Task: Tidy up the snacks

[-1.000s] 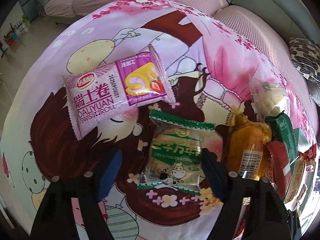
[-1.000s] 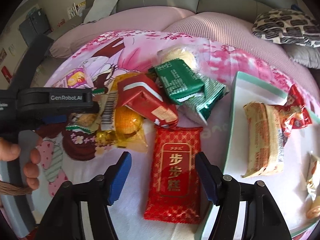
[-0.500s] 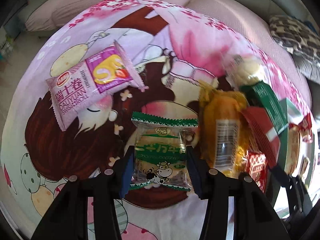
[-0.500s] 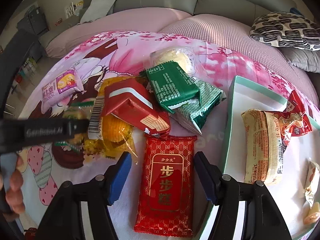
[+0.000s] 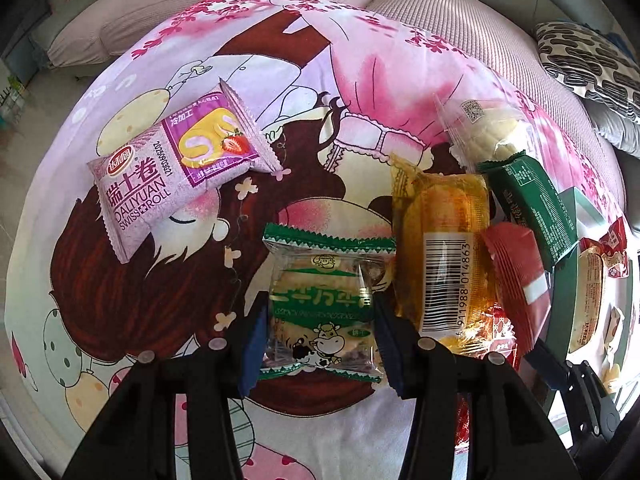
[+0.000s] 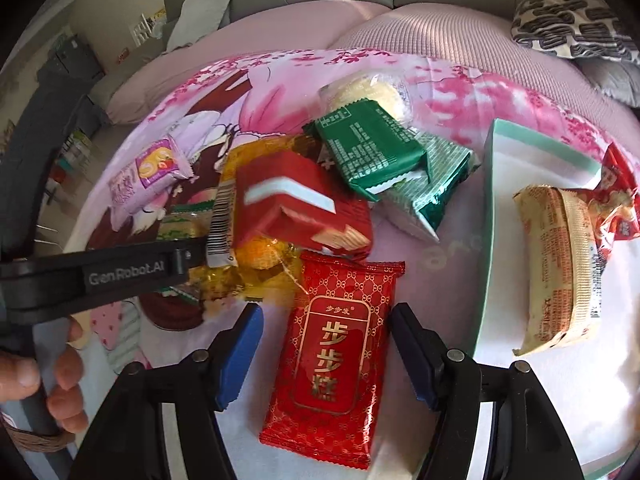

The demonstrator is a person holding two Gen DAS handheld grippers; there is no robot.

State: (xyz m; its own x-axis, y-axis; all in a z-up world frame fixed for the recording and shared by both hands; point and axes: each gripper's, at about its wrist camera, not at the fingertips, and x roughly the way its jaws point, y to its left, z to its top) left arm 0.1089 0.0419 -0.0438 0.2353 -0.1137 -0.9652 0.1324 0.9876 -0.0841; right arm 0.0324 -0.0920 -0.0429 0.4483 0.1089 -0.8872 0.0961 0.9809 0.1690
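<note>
A clear biscuit packet with green ends and a cow print lies on the pink cartoon blanket. My left gripper is shut on it, both blue pads pressing its sides. In the right wrist view a red and gold cake packet lies flat between the fingers of my right gripper, which stands open with gaps on both sides. Just right of it is a white tray with a teal rim.
A pink Swiss roll packet lies apart at the left. An orange packet, a red packet, green packets and a pale bun are heaped together. The tray holds a beige packet and a red wrapper. A hand holds the left gripper.
The left gripper's jaws have closed from wide apart onto the biscuit packet, and it shifted a little toward the heap. The right gripper has stayed over the red packet.
</note>
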